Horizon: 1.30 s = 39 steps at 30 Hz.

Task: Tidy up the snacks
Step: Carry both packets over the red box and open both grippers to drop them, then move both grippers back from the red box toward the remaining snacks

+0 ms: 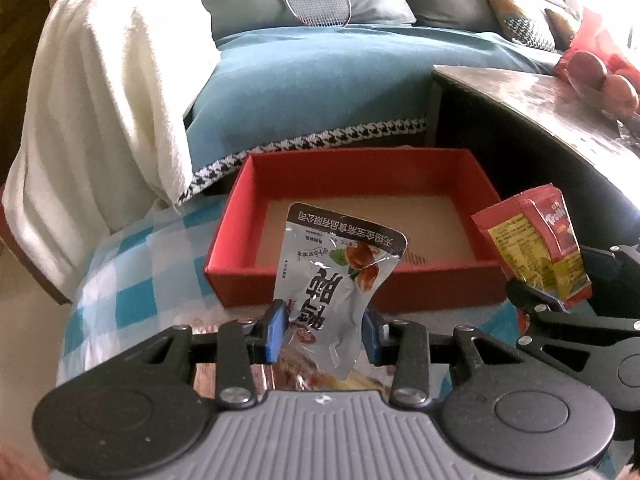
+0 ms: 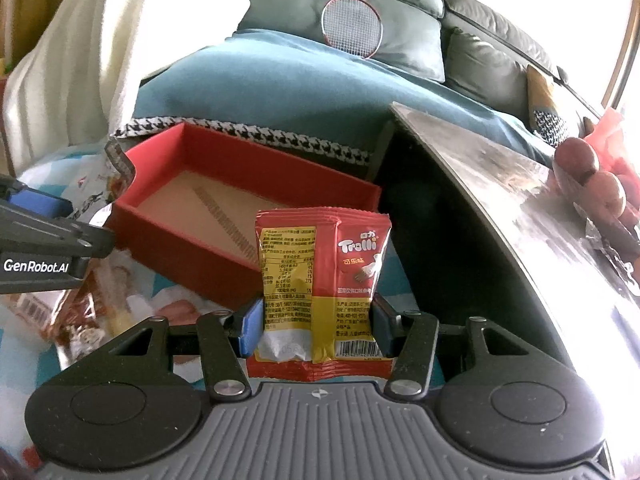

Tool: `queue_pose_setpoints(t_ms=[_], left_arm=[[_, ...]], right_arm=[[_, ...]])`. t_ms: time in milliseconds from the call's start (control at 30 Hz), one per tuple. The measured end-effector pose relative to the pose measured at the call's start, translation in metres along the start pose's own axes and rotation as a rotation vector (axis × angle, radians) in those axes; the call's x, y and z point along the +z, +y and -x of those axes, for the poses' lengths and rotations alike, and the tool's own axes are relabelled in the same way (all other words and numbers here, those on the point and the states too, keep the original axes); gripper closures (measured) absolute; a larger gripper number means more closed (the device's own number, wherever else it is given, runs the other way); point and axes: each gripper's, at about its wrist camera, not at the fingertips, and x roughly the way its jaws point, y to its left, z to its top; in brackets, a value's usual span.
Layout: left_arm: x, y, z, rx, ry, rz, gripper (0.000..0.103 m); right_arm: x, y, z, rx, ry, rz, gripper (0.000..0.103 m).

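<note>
Left tool (image 1: 324, 330) clamps a silver pouch (image 1: 336, 276); right tool (image 2: 316, 328) clamps a red gummy pack (image 2: 320, 280). Both packets hang just before the empty red box (image 1: 224, 240). Step: carrying over. Next: reach past the rim, then release.

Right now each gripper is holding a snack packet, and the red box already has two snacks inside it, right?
Not quite. The left gripper holds a silver packet and the right gripper a red Trolli packet, but the red box is empty, as the left wrist view shows.
</note>
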Motion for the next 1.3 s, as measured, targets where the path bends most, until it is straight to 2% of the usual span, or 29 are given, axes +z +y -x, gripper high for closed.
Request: queue_pose_setpoints(t_ms=[333,700,833,933,1000,1067,1300], left_arm=[[0.032,0.012,-0.036,0.023,-0.008,0.008,0.07],[0.059,0.016,-0.093,0.021,-0.005,-0.002,0.074],[0.062,0.017,-0.107,0.037,0.01,-0.04,0.073],[0.059,0.025,-0.104,0.04,-0.001,-0.036,0.071],[0.055,0.032,-0.101,0.04,-0.003,-0.019,0.066],[0.051,0.035,-0.101,0.044,0.017,-0.016,0.065],[0.035,0.034,-0.073,-0.002,0.048,-0.005,0.065]], right_arm=[[0.032,-0.013,-0.034,0.03,-0.015,-0.054,0.042],[0.058,0.0,-0.093,0.05,-0.007,-0.032,0.042],[0.059,0.004,-0.112,0.099,0.003,-0.049,0.04],[0.059,0.009,-0.119,0.139,0.017,-0.046,0.036],[0.059,0.013,-0.118,0.124,0.01,-0.033,0.033],[0.059,0.013,-0.113,0.122,0.002,-0.037,0.029],[0.055,0.005,-0.084,0.119,-0.02,-0.062,0.029]])
